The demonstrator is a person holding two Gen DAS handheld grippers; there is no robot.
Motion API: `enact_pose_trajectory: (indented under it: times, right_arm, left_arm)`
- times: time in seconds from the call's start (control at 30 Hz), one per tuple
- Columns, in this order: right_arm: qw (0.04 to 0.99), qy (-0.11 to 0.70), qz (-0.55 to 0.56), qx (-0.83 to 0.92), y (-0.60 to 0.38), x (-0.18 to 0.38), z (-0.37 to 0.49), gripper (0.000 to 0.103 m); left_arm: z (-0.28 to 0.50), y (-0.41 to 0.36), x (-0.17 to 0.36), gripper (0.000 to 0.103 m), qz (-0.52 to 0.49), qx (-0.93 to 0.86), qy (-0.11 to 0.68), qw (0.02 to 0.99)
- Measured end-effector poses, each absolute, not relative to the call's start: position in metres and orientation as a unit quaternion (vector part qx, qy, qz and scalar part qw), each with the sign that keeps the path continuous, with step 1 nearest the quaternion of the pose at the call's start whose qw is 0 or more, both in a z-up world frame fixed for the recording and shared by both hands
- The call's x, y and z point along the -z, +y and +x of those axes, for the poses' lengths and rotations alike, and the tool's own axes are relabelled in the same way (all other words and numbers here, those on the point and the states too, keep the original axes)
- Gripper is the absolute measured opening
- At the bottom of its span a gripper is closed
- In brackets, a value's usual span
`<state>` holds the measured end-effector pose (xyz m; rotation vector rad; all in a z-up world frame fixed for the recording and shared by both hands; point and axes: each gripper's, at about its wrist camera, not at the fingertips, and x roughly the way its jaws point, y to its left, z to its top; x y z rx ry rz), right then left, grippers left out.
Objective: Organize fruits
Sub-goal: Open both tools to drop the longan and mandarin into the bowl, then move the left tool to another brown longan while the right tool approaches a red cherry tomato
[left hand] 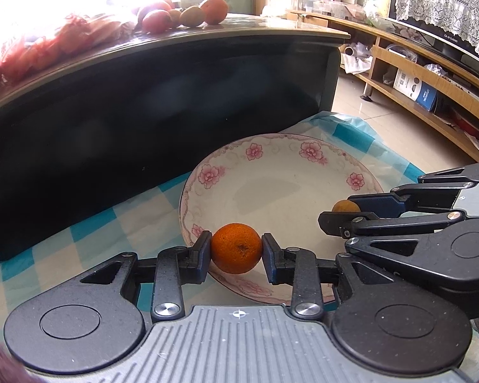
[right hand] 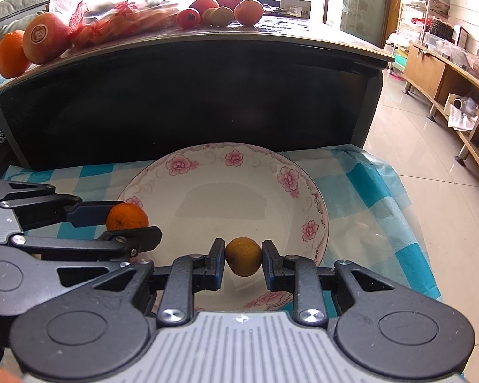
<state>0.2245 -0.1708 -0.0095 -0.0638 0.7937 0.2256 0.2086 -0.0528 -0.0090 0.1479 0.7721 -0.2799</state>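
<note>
Left tool (left hand: 236,250) is clamped on a small orange (left hand: 236,248), one pad against each side, and holds it over the near rim of the flowered plate (left hand: 281,172). It lies level, fingers pointing toward the dark cabinet behind the plate. From the right wrist view this tool (right hand: 129,223) enters from the left of the plate, its orange (right hand: 127,217) above the plate's left rim (right hand: 226,156).

Right tool (right hand: 243,257) is closed around a smaller yellow-brown fruit (right hand: 243,256), which fits snugly between the pads, above the near part of the plate. In the left wrist view the same tool (left hand: 345,210) reaches in from the right of the plate, turned on its side so that one finger sits above the other, with the yellow-brown fruit (left hand: 345,206) peeking out between them over the right rim.

The plate sits on a blue and white checked cloth (right hand: 361,185), just in front of the cabinet. On the bench (right hand: 303,36) above the plate lie more fruit: a cluster at the middle (right hand: 220,12), a big orange (right hand: 46,38) at the far left with a round sticker whose print I cannot read, and another orange (right hand: 11,54) touching it. Beside them is a clear bag with red printing (right hand: 111,16), also illegible. Right of the plate, a shelf holds a blue and white box (left hand: 415,89); its lettering is too small to make out.
</note>
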Motion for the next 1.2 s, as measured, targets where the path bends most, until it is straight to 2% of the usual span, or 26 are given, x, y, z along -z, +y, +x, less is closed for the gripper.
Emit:
enact_pose_trajectory:
  times: [0.63,1.2]
  right_arm:
    - [0.927,0.356,-0.034,-0.112,-0.171,-0.013,0.204,0.03]
    - [0.908,0.394,-0.031,-0.138,-0.159,-0.015,0.123,0.031]
  left_arm:
    - [0.194,-0.035,-0.013,0.058,0.063,0.123,0.355,0.925]
    - [0.132,0.015,-0.022,0.061,0.044,0.111,0.376,0.919]
